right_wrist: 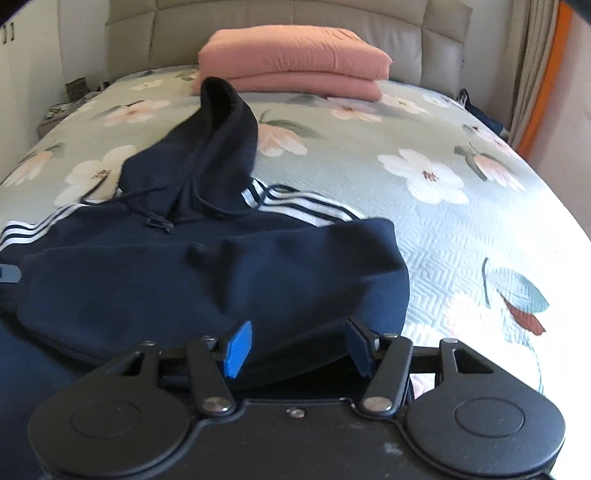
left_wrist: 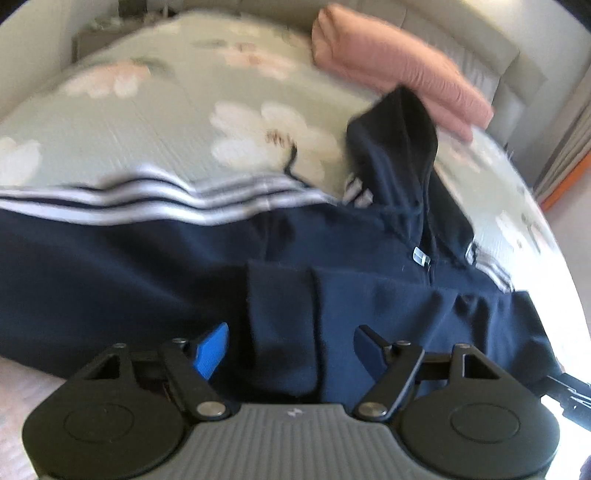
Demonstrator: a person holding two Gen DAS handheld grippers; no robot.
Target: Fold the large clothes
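Navy hoodie [right_wrist: 207, 266]: matt, soft fleece cloth. Bedspread [right_wrist: 436, 229] beneath it: quilted cloth, raised geometric texture. Pink blanket [right_wrist: 295, 55] beyond the hoodie: finely ribbed cloth. Headboard [right_wrist: 439, 48] behind: smooth padded upholstery.

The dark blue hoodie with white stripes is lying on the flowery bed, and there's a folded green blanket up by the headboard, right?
Almost. The folded blanket by the headboard is pink, not green; the right wrist view shows it clearly. The rest holds: the dark blue hoodie with white stripes lies on the flowery bed.
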